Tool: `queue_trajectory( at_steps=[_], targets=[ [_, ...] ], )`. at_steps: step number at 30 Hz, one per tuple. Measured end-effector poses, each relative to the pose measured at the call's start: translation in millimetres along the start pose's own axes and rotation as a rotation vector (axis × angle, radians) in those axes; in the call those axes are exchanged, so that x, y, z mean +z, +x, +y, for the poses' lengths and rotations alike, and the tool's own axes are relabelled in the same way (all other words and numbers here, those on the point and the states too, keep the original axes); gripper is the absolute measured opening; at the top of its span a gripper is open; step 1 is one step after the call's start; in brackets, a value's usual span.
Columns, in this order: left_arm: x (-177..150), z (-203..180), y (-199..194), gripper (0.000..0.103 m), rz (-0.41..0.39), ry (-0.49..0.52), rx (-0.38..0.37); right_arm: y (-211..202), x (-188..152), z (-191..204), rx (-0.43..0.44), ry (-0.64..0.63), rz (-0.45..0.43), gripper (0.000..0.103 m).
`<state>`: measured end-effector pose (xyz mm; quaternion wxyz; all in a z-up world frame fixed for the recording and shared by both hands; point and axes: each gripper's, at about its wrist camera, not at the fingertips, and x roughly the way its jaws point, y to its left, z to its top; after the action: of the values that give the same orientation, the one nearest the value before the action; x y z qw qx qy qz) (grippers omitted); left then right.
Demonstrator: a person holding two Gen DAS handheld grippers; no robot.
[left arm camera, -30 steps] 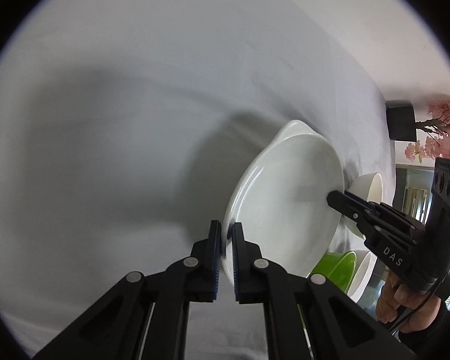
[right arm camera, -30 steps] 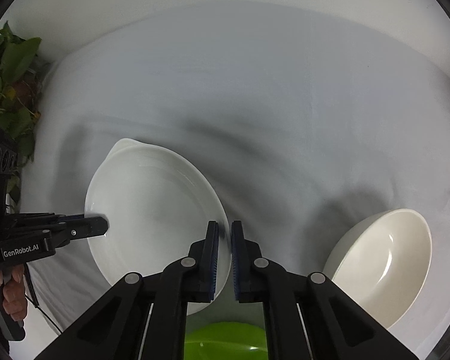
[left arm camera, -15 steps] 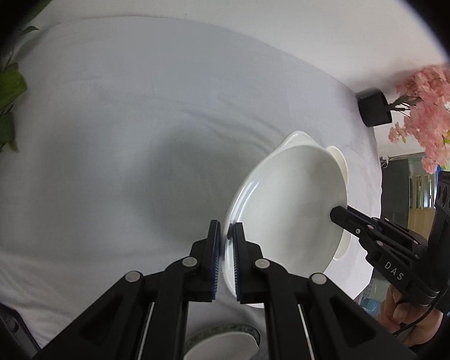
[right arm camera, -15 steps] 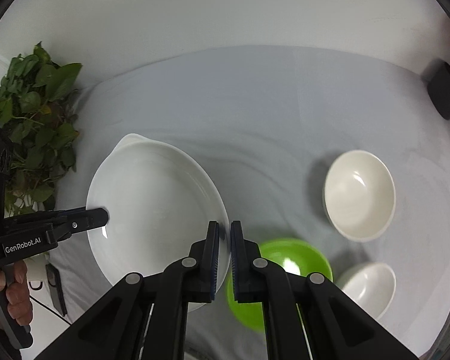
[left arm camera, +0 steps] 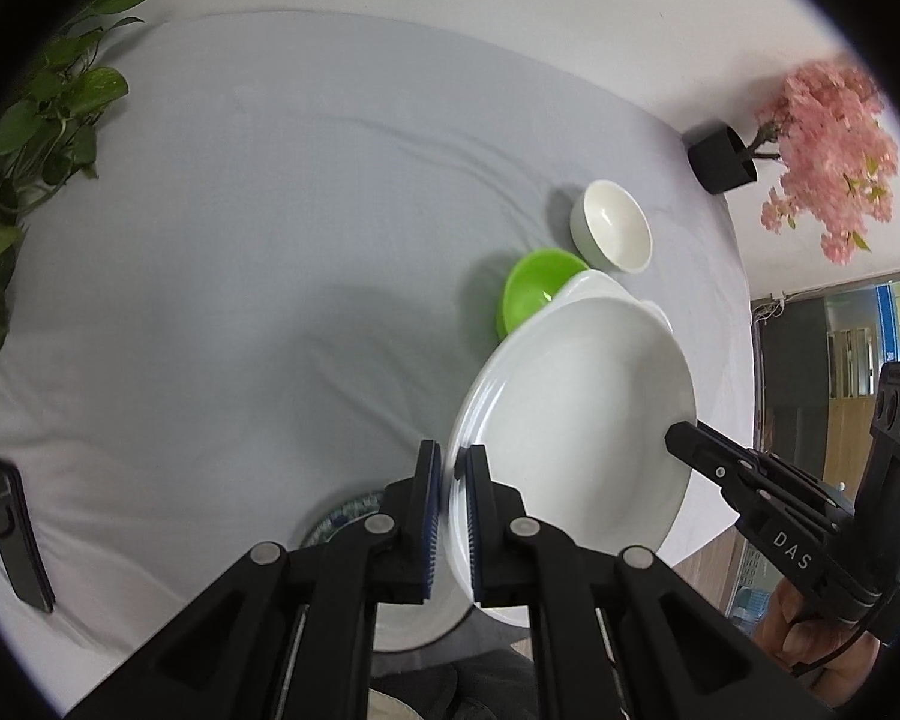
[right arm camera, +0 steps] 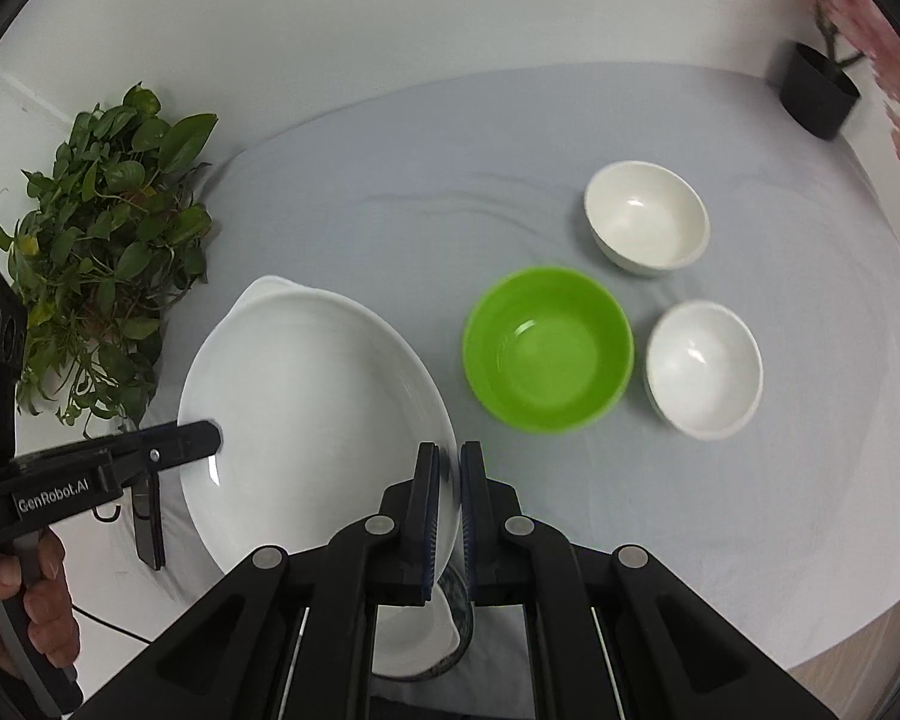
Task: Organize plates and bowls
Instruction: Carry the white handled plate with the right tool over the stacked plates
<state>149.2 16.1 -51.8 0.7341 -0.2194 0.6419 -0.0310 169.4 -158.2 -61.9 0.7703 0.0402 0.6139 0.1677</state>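
Large white plate: glossy ceramic, shallow oval with a small lug handle at its far end, held in the air above the bench, tilted. Left gripper is clamped on its near-left rim, the blue ribbed pads pinching the thin edge; right gripper is clamped on the opposite rim in the same way. Directly beneath the plate, at the near edge of the bench, lies a white dish with a dark patterned rim, mostly hidden. To the right on the cloth: a green bowl, smooth, round and deep; a white bowl just beside it; a second white bowl farther back, apart from both. The bench is covered with a pale grey cloth, softly creased. A leafy green plant stands at the left edge, a black pot with pink blossom at the far right corner. A flat black device lies at the left edge.
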Motion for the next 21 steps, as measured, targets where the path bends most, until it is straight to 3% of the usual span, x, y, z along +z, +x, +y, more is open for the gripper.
queue_trajectory(
  at_steps=[12,21],
  targets=[
    [-87.3,-33.0,-9.8,0.007,-0.022,-0.019,0.056,-38.2,-101.5,-45.7,0.039,0.005,-0.004,0.003],
    [-132.0,-1.1,16.5,0.007,0.026,-0.089,0.086,0.7,-161.2,-46.9,0.066,0.0,0.085,0.003]
  ],
)
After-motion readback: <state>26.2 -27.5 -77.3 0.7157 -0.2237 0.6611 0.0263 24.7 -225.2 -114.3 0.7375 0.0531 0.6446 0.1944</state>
